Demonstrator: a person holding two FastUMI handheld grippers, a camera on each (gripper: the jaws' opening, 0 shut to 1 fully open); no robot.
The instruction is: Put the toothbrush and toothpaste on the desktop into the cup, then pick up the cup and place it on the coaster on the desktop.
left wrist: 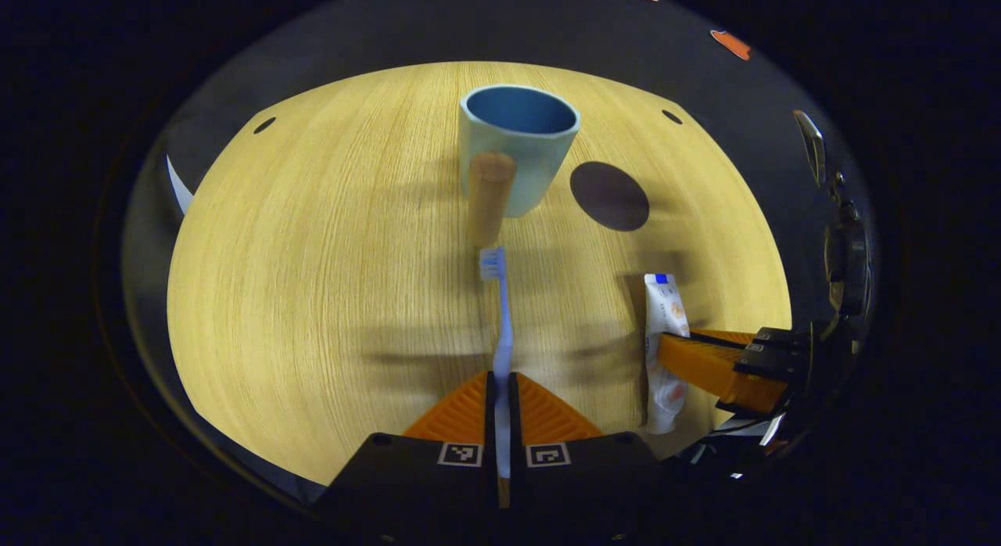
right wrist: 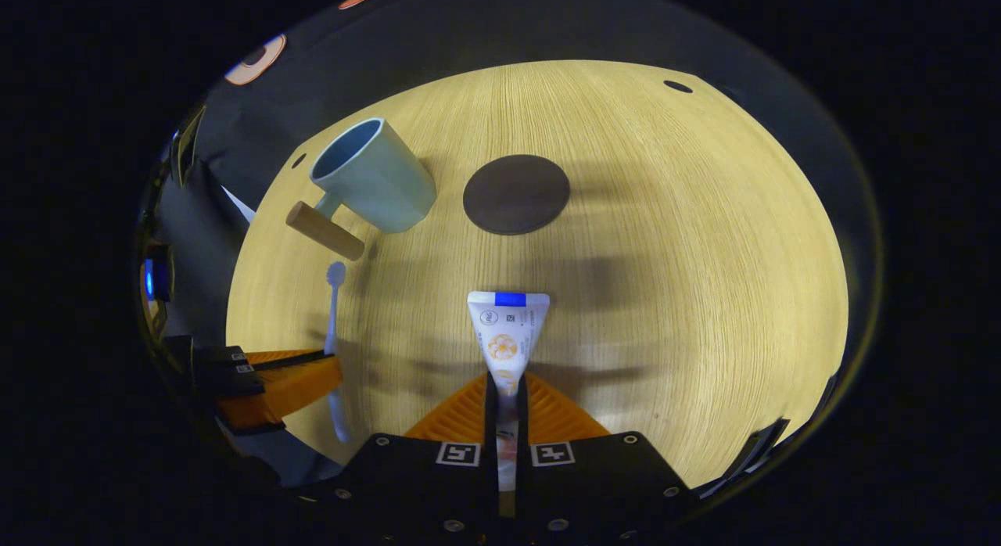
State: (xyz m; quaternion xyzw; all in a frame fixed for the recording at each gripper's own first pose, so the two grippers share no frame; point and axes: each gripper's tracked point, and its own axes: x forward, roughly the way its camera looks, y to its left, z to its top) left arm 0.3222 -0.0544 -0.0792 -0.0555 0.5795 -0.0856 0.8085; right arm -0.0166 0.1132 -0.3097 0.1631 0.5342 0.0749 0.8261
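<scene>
Both clamped tight for the drop: left gripper pinching the slim blue plastic toothbrush, right gripper squeezing the white toothpaste tube, pale blue wooden-handled cup beside round dark coaster toward the desktop's far edge.

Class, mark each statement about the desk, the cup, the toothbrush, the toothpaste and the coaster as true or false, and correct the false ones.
1. The left gripper is shut on the toothbrush. True.
2. The cup stands on the coaster. False: it stands on the desktop beside the coaster.
3. The right gripper is shut on the toothpaste tube. True.
4. The toothbrush is already in the cup. False: the cup is empty.
5. The cup's wooden handle lies broken off on the desk. False: it is attached to the cup.
</scene>
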